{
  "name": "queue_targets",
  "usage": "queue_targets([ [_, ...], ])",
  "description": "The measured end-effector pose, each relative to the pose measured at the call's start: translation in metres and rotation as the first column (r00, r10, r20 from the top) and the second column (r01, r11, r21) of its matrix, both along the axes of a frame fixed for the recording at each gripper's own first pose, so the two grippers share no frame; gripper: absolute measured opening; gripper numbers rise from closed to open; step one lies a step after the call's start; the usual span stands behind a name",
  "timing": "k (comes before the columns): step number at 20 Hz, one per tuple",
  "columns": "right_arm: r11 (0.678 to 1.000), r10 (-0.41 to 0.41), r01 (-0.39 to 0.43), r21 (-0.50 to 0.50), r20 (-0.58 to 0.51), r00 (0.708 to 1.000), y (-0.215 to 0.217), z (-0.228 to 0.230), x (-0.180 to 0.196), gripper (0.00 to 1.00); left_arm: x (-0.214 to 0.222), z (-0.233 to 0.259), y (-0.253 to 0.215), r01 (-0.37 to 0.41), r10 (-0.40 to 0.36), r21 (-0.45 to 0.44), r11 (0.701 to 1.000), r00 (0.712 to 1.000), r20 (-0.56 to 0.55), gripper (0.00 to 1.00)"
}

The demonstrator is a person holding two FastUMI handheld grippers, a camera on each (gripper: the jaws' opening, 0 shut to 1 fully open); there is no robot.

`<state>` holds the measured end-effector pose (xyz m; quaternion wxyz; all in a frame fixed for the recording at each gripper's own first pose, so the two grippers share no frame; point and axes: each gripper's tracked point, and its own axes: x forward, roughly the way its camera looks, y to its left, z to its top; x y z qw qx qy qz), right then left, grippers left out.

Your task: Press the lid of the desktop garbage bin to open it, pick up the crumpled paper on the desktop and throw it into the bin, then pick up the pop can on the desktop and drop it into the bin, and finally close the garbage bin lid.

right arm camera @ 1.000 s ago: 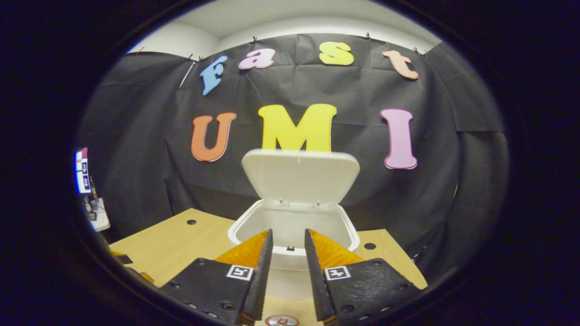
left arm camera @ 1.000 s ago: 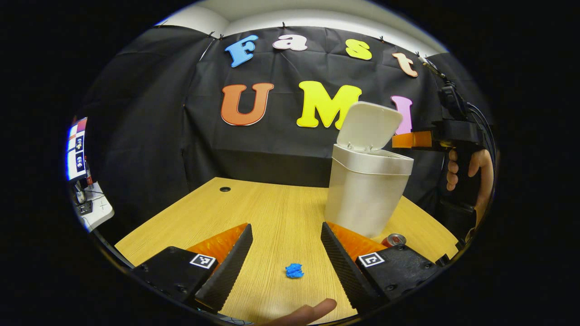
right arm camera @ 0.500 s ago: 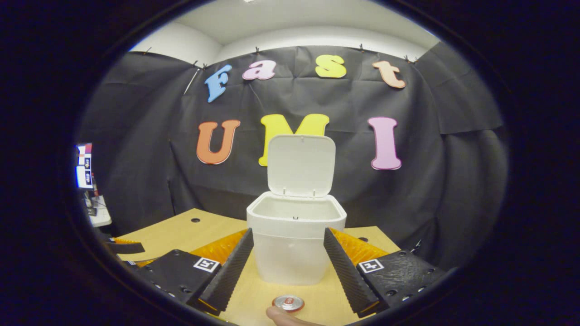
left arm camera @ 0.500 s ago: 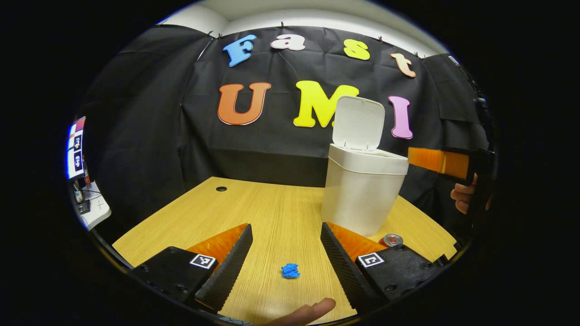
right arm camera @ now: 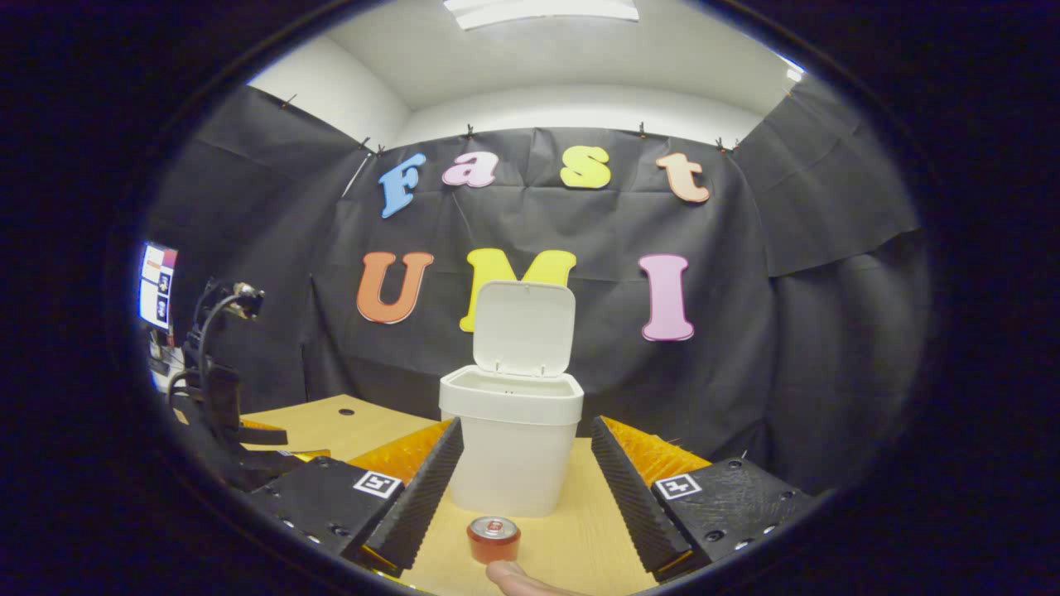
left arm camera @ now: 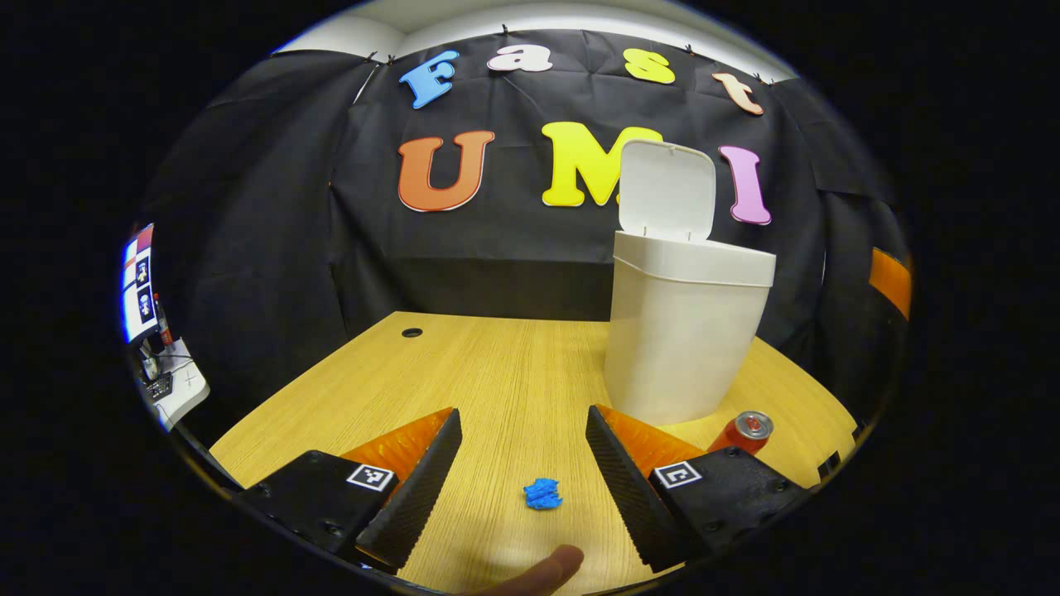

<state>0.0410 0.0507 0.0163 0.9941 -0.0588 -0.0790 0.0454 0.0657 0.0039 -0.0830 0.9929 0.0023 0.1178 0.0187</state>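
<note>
While the garbage bin (left arm camera: 683, 348) is standing with its lid (left arm camera: 667, 192) tipped fully upright toward the far right part of the tabletop (left arm camera: 497, 372), the first step is looking done and the paper pick is looking like the step in hand. The left gripper (left arm camera: 523, 463) is hovering low over the near edge of the tabletop, its fingers spread wide and holding nothing, with the crumpled paper (left arm camera: 542, 494) lying on the wood between them. The right gripper (right arm camera: 523, 488) is also gaping wide and empty, facing the bin, with the pop can (right arm camera: 493, 539) standing upright between its fingers, just in front of the bin.

Risks from here, as I judge them: the paper is small and light, so fingers closing off-centre are likely to be nudging it aside rather than pinching it, and a loose pinch may be letting it slip on the way up. In the left gripper view the can (left arm camera: 744, 432) is sitting just beside the bin's base, so a careless sweep toward the opening may be knocking it over and sending it rolling toward the tabletop's right edge. A bump against the raised lid could be dropping it closed too early.
</note>
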Motion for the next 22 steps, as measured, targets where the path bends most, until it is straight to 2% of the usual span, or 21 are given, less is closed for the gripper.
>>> queue_targets([
  [1, 1.0, 0.008, -0.008, 0.009, -0.005, 1.0, -0.007, -0.007, -0.003, 0.98, 0.003, -0.01, 0.0, 0.005, -0.005, 0.002, 1.0, 1.0, -0.03, 0.98],
  [2, 1.0, 0.015, -0.015, 0.017, -0.009, 1.0, -0.014, -0.012, -0.006, 0.95, 0.006, -0.02, -0.003, 0.012, -0.013, -0.008, 1.0, 0.998, -0.061, 0.98],
  [3, 0.999, 0.02, -0.019, 0.027, -0.014, 1.0, -0.023, -0.018, -0.008, 0.98, 0.008, -0.03, -0.007, 0.025, -0.026, -0.021, 0.999, 0.995, -0.093, 0.98],
  [5, 0.997, 0.038, -0.035, 0.065, -0.033, 0.999, -0.038, -0.029, -0.009, 0.92, 0.013, -0.047, -0.012, 0.037, -0.044, -0.048, 0.998, 0.988, -0.149, 0.98],
  [6, 0.995, 0.049, -0.045, 0.09, -0.041, 0.998, -0.044, -0.032, -0.01, 0.98, 0.016, -0.054, -0.013, 0.044, -0.052, -0.052, 0.998, 0.984, -0.171, 0.98],
  [7, 0.993, 0.051, -0.044, 0.112, -0.052, 0.997, -0.049, -0.032, -0.008, 0.98, 0.017, -0.062, -0.016, 0.058, -0.067, -0.052, 0.997, 0.979, -0.193, 0.98],
  [8, 0.991, 0.044, -0.036, 0.13, -0.055, 0.998, -0.056, -0.032, -0.006, 0.95, 0.018, -0.069, -0.017, 0.073, -0.082, -0.049, 0.996, 0.973, -0.215, 0.98],
  [10, 0.988, 0.03, -0.021, 0.155, -0.058, 0.998, -0.064, -0.031, -0.002, 0.96, 0.019, -0.093, -0.013, 0.055, -0.063, -0.036, 0.998, 0.96, -0.272, 0.98],
  [13, 0.99, 0.031, -0.018, 0.138, -0.093, 0.995, -0.063, -0.045, 0.008, 0.96, 0.022, -0.12, -0.009, 0.033, -0.035, -0.011, 0.999, 0.938, -0.346, 0.98],
  [15, 0.992, 0.023, -0.009, 0.129, -0.106, 0.994, -0.061, -0.05, 0.012, 0.95, 0.02, -0.136, -0.016, 0.053, -0.062, -0.033, 0.998, 0.918, -0.391, 0.98],
  [17, 0.993, 0.035, -0.02, 0.12, -0.121, 0.992, -0.051, -0.057, 0.013, 0.93, 0.015, -0.147, -0.019, 0.056, -0.06, -0.021, 0.998, 0.898, -0.436, 0.96],
  [18, 0.993, 0.036, -0.022, 0.116, -0.126, 0.991, -0.049, -0.059, 0.014, 0.96, 0.012, -0.148, -0.019, 0.05, -0.051, -0.014, 0.999, 0.892, -0.449, 0.93],
  [20, 0.994, 0.041, -0.027, 0.107, -0.134, 0.99, -0.043, -0.064, 0.016, 0.96, 0.01, -0.142, -0.021, 0.066, -0.06, -0.002, 0.998, 0.896, -0.441, 0.9],
  [21, 0.995, 0.047, -0.033, 0.098, -0.138, 0.989, -0.038, -0.067, 0.016, 0.92, 0.009, -0.139, -0.023, 0.076, -0.067, 0.003, 0.997, 0.896, -0.439, 0.89],
  [22, 0.995, 0.053, -0.04, 0.086, -0.148, 0.988, -0.033, -0.071, 0.016, 0.96, 0.009, -0.137, -0.024, 0.081, -0.072, 0.002, 0.997, 0.897, -0.437, 0.88],
])
